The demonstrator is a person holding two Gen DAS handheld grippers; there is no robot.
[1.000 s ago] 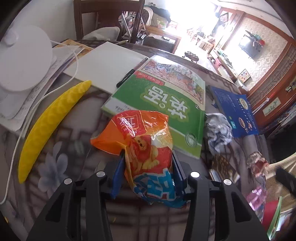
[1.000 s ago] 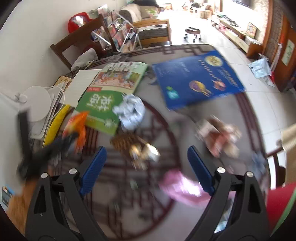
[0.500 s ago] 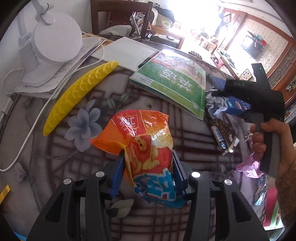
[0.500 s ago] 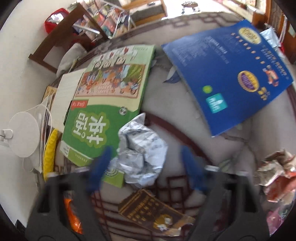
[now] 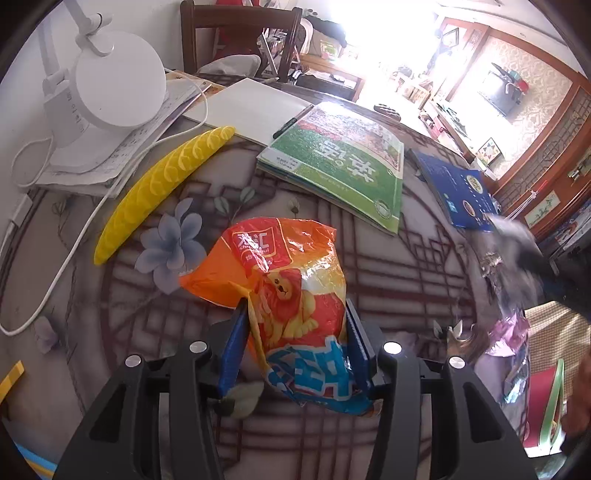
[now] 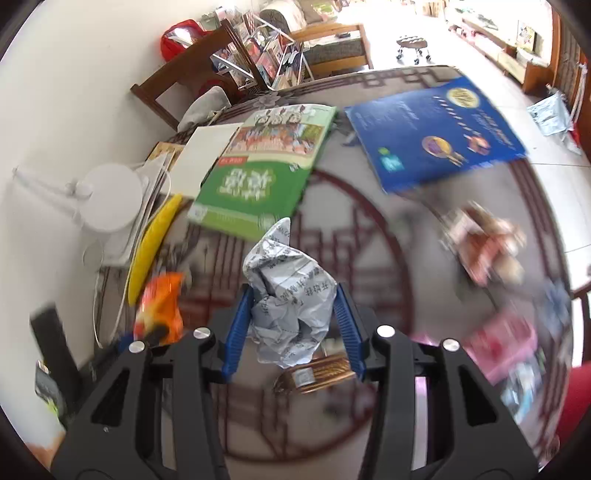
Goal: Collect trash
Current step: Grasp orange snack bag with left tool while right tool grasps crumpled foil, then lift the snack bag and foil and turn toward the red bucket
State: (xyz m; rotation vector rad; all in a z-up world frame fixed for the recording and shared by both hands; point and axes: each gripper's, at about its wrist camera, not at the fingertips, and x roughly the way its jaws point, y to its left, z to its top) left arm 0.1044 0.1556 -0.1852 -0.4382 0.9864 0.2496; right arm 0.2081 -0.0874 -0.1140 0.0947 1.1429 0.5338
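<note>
We have the left gripper [image 5: 293, 343] pinching the orange snack bag [image 5: 284, 295] across its lower half, the bag standing up out of the jaws above the table's middle, and the right gripper [image 6: 291, 330], whose jaws have just been closing, now pinching the crumpled silver wrapper [image 6: 290, 295] with both blue pads pressed into its sides. We judge both pieces to be very light, soft and crackly; the film is slick, so a grip across the bulk, where the folds bunch up, looks safer than one on a loose edge. From the right wrist, a brown flat packet [image 6: 314, 373] lies just below the wrapper at 6 o'clock, a crumpled reddish wrapper [image 6: 484, 243] sits at 3 o'clock and a pink one [image 6: 506, 343] at 4 o'clock, all blurred. The table [image 5: 388, 273] is round with a dark lattice and flower pattern. On it lie a green book [image 5: 340, 166] at 12 o'clock of the bag, a blue book [image 5: 458, 192] at 2 o'clock, a yellow curved thing [image 5: 162, 188] and a white lamp [image 5: 110, 85] on papers at 10 o'clock. A wooden chair [image 5: 240, 33] stands behind, and a bright living room lies beyond.
</note>
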